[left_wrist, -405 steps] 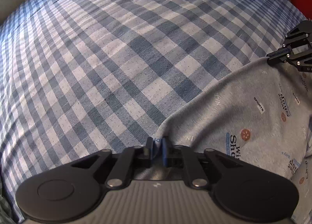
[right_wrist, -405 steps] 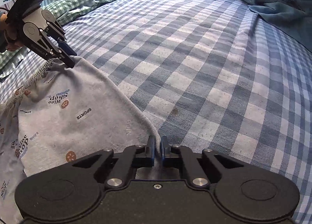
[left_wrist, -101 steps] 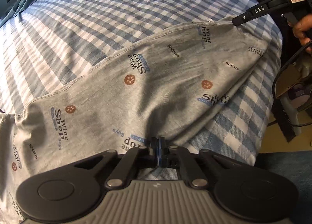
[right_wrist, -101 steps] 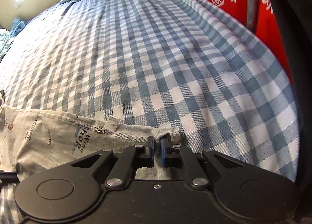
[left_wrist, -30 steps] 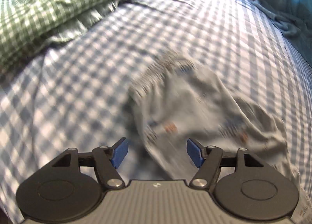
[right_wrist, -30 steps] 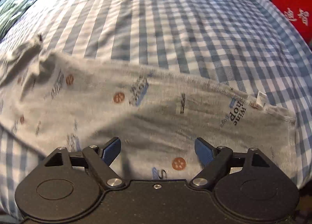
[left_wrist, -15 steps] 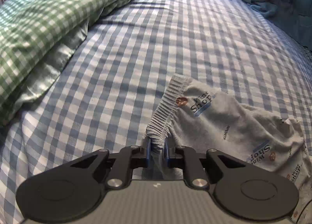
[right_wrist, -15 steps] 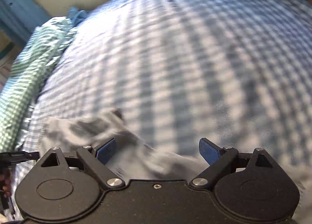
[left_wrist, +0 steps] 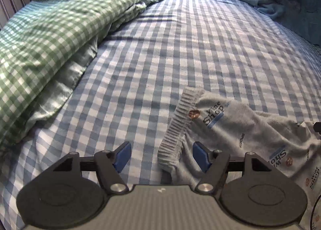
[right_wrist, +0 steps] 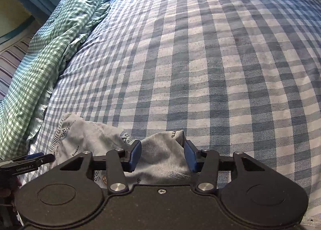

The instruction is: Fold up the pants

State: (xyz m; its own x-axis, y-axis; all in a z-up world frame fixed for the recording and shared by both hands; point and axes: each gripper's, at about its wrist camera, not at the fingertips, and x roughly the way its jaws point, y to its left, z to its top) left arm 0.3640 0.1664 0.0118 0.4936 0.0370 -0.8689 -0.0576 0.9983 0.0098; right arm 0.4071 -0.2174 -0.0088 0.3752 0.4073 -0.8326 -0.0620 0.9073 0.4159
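Blue checked sheet [left_wrist: 200,49] covers the whole bed under us. Our left gripper [left_wrist: 161,156] has its jaws opening, and the ribbed waistband [left_wrist: 176,127] of the grey pants [left_wrist: 250,129] lies loose between the blue pads [left_wrist: 122,155], which do not squeeze it. Our right gripper [right_wrist: 162,154] has its jaws closing, and a bunched lump of the pants [right_wrist: 160,149] sits between its pads [right_wrist: 135,154]. The cloth looks close to them, but we cannot see it pinched tight. From the right camera we see the tip of the left gripper [right_wrist: 38,158] near the left edge of the pants. The pants lie crumpled on the sheet, close to both grippers, with little words and brown dots on them. Farther off on the left, a green checked blanket [left_wrist: 50,39] is heaped up. A blue cloth [left_wrist: 270,5] lies at the far right side of the bed.
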